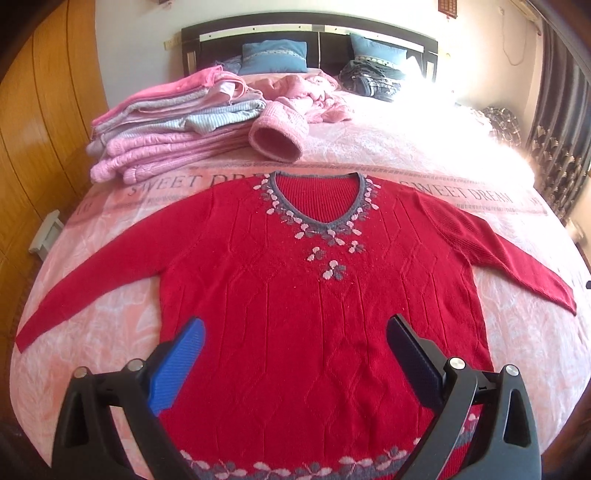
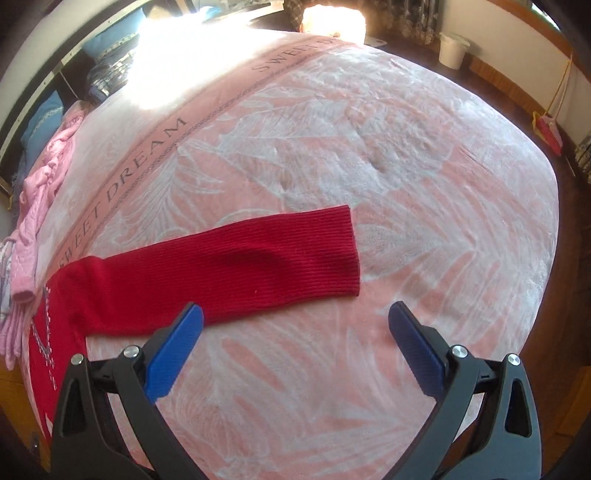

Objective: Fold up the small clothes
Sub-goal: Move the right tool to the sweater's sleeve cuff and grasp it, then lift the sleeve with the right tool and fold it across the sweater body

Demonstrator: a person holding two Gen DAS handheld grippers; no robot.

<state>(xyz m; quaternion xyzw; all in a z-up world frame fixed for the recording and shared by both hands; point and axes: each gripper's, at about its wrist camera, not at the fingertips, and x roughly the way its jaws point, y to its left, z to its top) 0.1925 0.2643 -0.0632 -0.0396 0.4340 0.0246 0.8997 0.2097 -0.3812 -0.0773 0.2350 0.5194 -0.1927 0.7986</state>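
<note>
Lying flat under wide-open empty left gripper (image 1: 295,328), red sweater (image 1: 295,266); right gripper (image 2: 295,314) wide, empty, beside sleeve cuff (image 2: 332,251)

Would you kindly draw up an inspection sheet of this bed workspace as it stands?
Surface: pink bedspread, sun glare near the pillows.
Job's things: red sweater flat, face up, sleeves spread; right sleeve straight.
Clutter: folded pink pile, pink hat, crumpled pink garments, dark clothes.
Grippers: left gripper open over the sweater; right gripper open near the sleeve.
Cables: nothing seen.
Surroundings: headboard, blue pillows, wooden wardrobe, curtains.
</note>
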